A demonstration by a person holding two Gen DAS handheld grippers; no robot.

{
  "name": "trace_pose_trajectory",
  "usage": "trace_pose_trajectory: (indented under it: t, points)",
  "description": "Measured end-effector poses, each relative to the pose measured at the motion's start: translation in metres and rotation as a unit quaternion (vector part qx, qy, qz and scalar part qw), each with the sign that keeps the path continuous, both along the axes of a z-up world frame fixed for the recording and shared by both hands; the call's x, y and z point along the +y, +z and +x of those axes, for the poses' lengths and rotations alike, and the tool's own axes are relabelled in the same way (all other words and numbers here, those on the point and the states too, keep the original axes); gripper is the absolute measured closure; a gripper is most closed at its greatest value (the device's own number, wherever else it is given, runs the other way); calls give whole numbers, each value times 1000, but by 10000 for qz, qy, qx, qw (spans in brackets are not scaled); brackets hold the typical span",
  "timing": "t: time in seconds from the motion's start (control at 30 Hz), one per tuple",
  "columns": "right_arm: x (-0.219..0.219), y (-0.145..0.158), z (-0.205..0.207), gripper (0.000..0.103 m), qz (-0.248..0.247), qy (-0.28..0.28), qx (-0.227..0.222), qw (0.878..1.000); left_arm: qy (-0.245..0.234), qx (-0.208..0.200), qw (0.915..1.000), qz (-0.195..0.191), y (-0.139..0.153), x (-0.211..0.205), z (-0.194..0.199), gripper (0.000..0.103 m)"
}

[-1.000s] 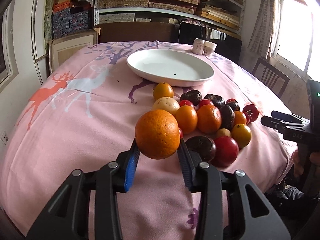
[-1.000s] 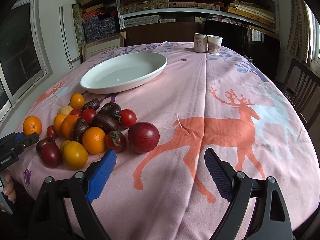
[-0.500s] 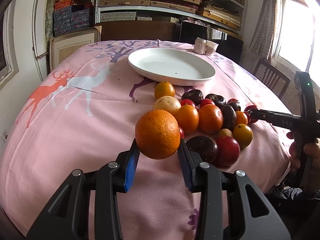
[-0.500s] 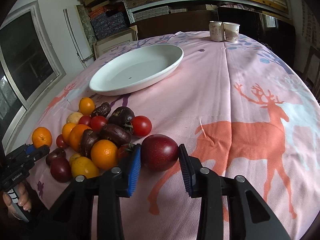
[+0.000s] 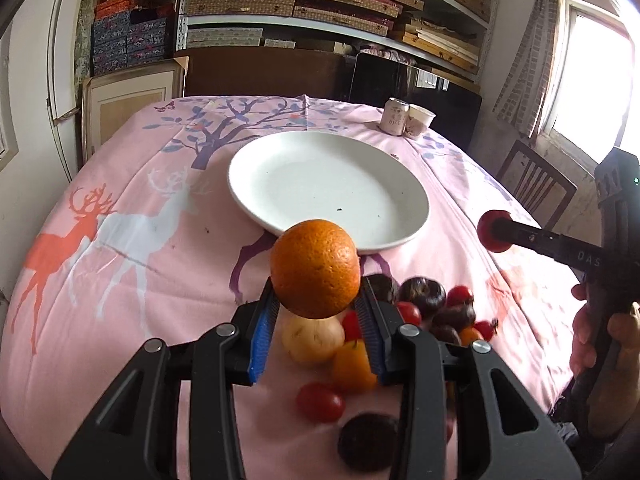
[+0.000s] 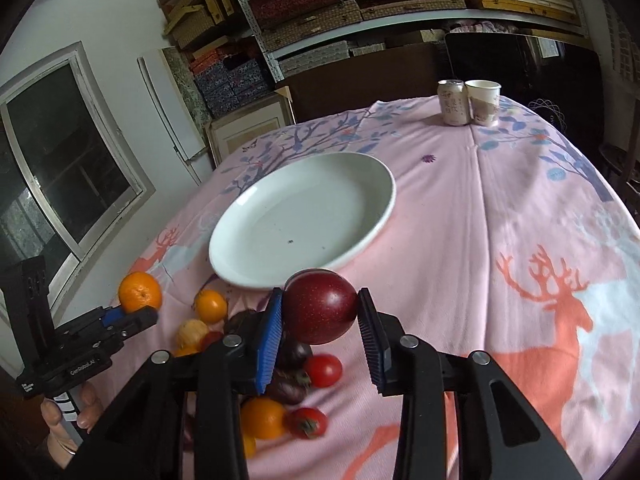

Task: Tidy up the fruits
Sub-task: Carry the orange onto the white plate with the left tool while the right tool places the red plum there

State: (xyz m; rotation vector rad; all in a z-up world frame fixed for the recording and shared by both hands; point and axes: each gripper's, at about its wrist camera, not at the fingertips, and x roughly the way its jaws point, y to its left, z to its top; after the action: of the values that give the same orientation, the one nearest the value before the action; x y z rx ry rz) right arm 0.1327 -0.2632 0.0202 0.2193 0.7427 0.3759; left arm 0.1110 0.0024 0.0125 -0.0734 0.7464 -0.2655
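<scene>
My left gripper [image 5: 316, 312] is shut on a large orange [image 5: 315, 268] and holds it above the table, just short of the white plate [image 5: 256, 168]. My right gripper [image 6: 320, 322] is shut on a dark red plum [image 6: 321, 306], lifted near the plate's [image 6: 240, 216] front rim. The plate is empty. A heap of small oranges, tomatoes and dark fruits [image 5: 424, 300] lies on the pink cloth below both grippers; it also shows in the right wrist view [image 6: 262, 416]. The left gripper with its orange [image 6: 140, 292] shows at the left of the right wrist view. The right gripper with its plum [image 5: 494, 230] shows at the right of the left wrist view.
A drink can [image 6: 453, 102] and a paper cup [image 6: 484, 102] stand at the table's far edge. A wooden chair [image 5: 534, 186] stands to the right of the table. Shelves of boxes fill the back wall. The pink deer tablecloth [image 6: 500, 216] covers the round table.
My right gripper closed on the plum and lifted it. Both grippers rose and moved forward toward the plate with their fruits.
</scene>
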Motion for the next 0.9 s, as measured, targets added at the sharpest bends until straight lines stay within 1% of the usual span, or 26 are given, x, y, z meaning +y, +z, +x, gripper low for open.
trace_pose_trajectory:
  t: [0.07, 0.13, 0.17, 0.23, 0.3, 0.33, 0.37, 0.4, 0.43, 0.47, 0.5, 0.53, 0.6, 0.7, 0.77, 0.83, 0.87, 0.9]
  points:
    - [14, 1, 22, 66, -80, 9, 66, 9999, -47, 96, 9999, -10, 5, -9, 29, 65]
    - [26, -1, 41, 66, -104, 37, 144, 9998, 2, 170, 9998, 129, 6, -19, 51, 65]
    - [30, -2, 50, 66, -127, 34, 174, 9998, -70, 238, 9995, 185, 7, -25, 62, 65]
    - [36, -7, 67, 64, -92, 5, 289, 9995, -96, 322, 9990, 299, 5, -34, 79, 64]
    - [39, -12, 76, 62, -38, 11, 374, 9993, -78, 520, 9978, 395, -4, -39, 95, 63]
    - [37, -13, 77, 53, 17, -5, 399, 9992, -76, 647, 9971, 396, -8, -40, 102, 63]
    - [36, -13, 75, 45, 52, -42, 383, 9992, -70, 683, 9969, 384, -10, -39, 103, 61]
    - [33, -10, 69, 44, 59, -82, 284, 9995, -56, 666, 9970, 381, -10, -38, 101, 54]
    - [31, -7, 63, 44, 2, -100, 179, 9998, -32, 565, 9977, 368, -7, -35, 95, 48]
    - [28, -5, 55, 44, -72, -88, 85, 9999, -22, 456, 9984, 343, -2, -33, 86, 38]
    - [25, -2, 45, 44, -116, -72, -21, 9999, -34, 311, 9990, 305, 4, -30, 73, 34]
    - [20, -1, 34, 43, -143, -76, -119, 9998, -80, 224, 9993, 274, 8, -29, 61, 33]
    - [8, -2, 10, 37, -142, -123, -289, 9994, -232, 63, 9993, 287, 13, -27, 28, 33]
    - [-13, -15, -23, 35, -103, -261, -446, 9986, -457, -183, 9975, 499, 11, -26, -27, 33]
    - [-26, -25, -35, 35, -108, -398, -473, 9980, -629, -242, 9955, 673, 3, -29, -60, 33]
    - [-36, -39, -40, 34, -140, -489, -442, 9977, -804, -241, 9929, 846, -7, -34, -86, 33]
    - [-40, -46, -39, 34, -139, -520, -335, 9980, -848, -248, 9918, 925, -12, -35, -96, 33]
    - [-45, -50, -37, 35, 56, -497, -180, 9986, -851, -247, 9910, 999, -17, -35, -105, 33]
